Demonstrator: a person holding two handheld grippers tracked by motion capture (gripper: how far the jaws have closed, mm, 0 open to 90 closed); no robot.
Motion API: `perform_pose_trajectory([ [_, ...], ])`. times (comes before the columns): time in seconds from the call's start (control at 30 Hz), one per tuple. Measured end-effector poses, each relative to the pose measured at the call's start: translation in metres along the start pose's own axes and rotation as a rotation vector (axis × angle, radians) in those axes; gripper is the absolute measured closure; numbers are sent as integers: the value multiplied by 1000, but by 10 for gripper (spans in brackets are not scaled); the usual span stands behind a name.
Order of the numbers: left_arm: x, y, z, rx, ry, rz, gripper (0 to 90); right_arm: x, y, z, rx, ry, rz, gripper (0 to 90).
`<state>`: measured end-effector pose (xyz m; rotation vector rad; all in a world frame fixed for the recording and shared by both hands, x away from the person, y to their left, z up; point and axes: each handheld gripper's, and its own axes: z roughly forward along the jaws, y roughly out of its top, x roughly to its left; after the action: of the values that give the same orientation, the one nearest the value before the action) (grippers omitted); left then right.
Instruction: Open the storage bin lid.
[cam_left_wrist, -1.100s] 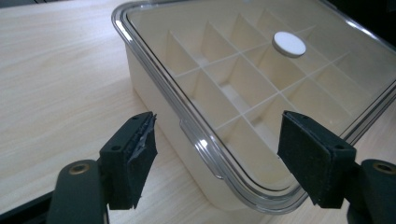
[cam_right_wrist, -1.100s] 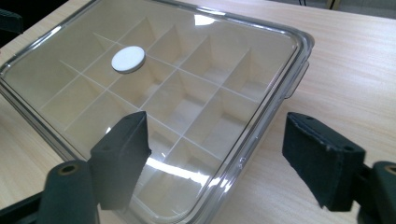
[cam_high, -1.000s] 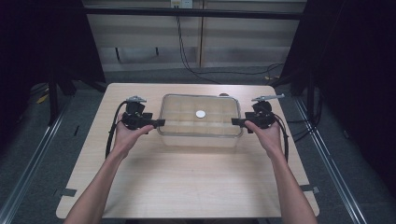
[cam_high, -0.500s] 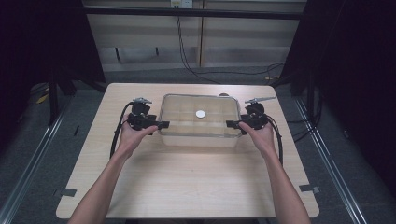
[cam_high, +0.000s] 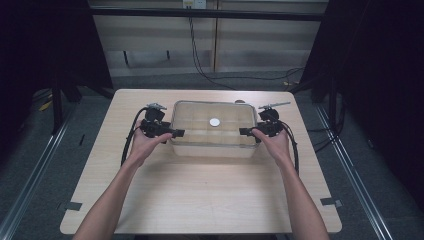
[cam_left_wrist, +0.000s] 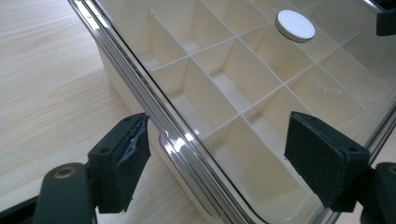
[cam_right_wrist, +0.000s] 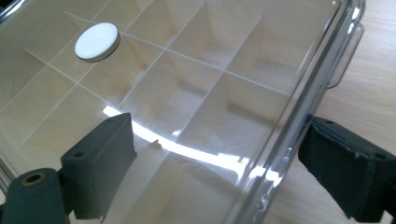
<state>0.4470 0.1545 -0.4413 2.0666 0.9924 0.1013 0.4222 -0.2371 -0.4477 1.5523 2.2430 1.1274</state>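
Note:
A clear plastic box (cam_high: 214, 131) with a transparent lid and cream dividers inside sits at the middle of the wooden table (cam_high: 200, 195). A white round disc (cam_high: 215, 122) rests on the centre of the lid. My left gripper (cam_high: 177, 133) is at the box's left end and my right gripper (cam_high: 243, 131) at its right end. In the left gripper view the left gripper (cam_left_wrist: 219, 163) is open, its jaws straddling the lid's rim (cam_left_wrist: 154, 105) and a clear tab (cam_left_wrist: 184, 161). In the right gripper view the right gripper (cam_right_wrist: 224, 172) is open astride the other rim (cam_right_wrist: 299, 116). The disc (cam_left_wrist: 295, 24) (cam_right_wrist: 97, 41) lies beyond the jaws.
Black cables (cam_high: 129, 145) trail from both grippers along the table. A clear latch tab (cam_right_wrist: 348, 56) sticks out from the box side. Tape marks (cam_high: 74, 205) lie near the table's front corners. Dark frames and floor rails flank the table.
Both hands have moved inward, bringing each gripper from just beside the box ends to over the lid's end rims. The box has not moved.

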Motion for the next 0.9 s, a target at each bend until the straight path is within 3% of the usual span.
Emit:
perform_pose_trajectory([
  [0.17, 1, 0, 3, -4, -16, -10, 193, -1, 0, 5, -15, 12, 11, 73],
  [0.33, 1, 2, 10, -5, -20, -26, 152, 0, 1, 8, -30, -5, 23, 65],
  [0.43, 3, 1, 13, -2, -59, -55, 152, 1, 0, 9, -35, -10, 28, 64],
  [0.83, 3, 1, 10, -8, -40, -58, 183, 4, 0, 6, -60, -61, 8, 79],
  [0.9, 4, 1, 7, -18, -32, -43, 210, 4, 0, 5, -66, -62, 6, 93],
])
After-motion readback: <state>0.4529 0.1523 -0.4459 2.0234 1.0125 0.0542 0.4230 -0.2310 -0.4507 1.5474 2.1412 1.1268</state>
